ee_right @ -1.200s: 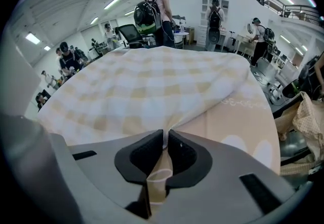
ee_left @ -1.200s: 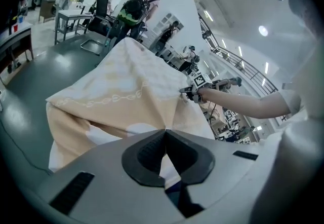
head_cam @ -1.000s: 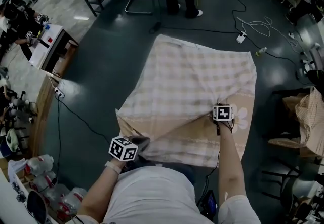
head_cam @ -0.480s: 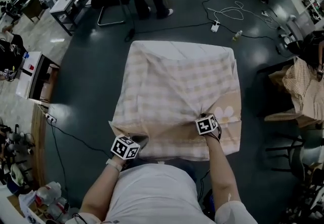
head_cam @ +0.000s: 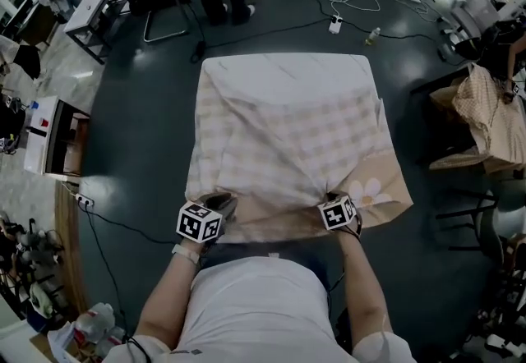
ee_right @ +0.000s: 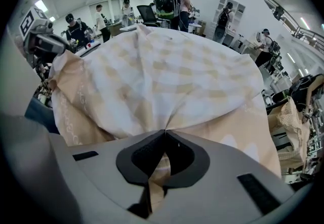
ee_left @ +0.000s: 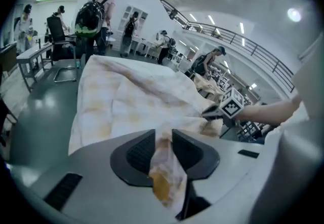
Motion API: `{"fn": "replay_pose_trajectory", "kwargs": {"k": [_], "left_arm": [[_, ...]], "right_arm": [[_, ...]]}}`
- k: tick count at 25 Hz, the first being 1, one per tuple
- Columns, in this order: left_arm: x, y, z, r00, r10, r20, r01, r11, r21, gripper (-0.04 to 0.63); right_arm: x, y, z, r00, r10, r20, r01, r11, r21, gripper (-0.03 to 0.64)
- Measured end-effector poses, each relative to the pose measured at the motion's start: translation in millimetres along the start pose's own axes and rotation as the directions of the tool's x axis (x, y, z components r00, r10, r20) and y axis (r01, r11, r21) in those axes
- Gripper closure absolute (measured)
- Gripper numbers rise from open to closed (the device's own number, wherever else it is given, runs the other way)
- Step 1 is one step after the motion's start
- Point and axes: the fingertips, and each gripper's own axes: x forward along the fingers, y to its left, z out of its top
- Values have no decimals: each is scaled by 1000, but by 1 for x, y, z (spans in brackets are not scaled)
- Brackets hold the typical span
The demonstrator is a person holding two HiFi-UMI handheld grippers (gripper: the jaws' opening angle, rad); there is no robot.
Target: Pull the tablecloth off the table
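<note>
Light grey short-sleeved T-shirt (head_cam: 246,308), pale wristband (head_cam: 184,254).

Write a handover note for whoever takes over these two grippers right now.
Left gripper: jaws have just been opening a little; a tablecloth fold sits between them, pads on it.
Right gripper: shut on a pinch of the cloth's near edge.
Cloth: covers the table, near edge gathered towards the person.
Done: both grips taken.
To do: draw the cloth fully off; recheck the left grip first.

The tablecloth (head_cam: 283,123) is beige-and-white checked, its tan border (head_cam: 396,176) printed with a white flower (head_cam: 369,190).
</note>
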Motion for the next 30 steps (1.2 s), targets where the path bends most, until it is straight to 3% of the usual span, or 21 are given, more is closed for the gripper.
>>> {"fn": "replay_pose_trajectory", "kwargs": {"k": [1,5,11,14,17,22,28,30], "left_arm": [[-3,10,5,999,28,29,-28,1000,-12,477],[-6,53,22,984,160,83,-160,987,-12,399],[18,119,19,959,283,-4,-283,959,21,308],[26,147,9,938,344,-41,-344,939,0,279],[41,154,-5,934,342,-102,-348,936,-44,275],[52,148,-9,950,286,-123,-298,949,-99,275],[55,148,-10,957,249,-148,-266,957,-112,273],[55,148,-10,958,246,-149,-264,957,-116,273]], "right_arm": [[-1,2,-5,1000,-4,-3,4,1000,7,588],[-4,10,-21,1000,-15,-17,15,1000,21,588],[-5,16,-34,999,-40,-35,42,997,71,588],[-6,18,-33,997,-62,-42,65,994,90,588],[-6,12,-35,995,-90,-51,94,992,82,588],[-10,8,-41,992,-102,-71,108,990,87,588],[-10,0,-45,998,-14,-66,23,990,140,581],[-13,-9,-41,999,25,-38,-17,980,200,496]]}}
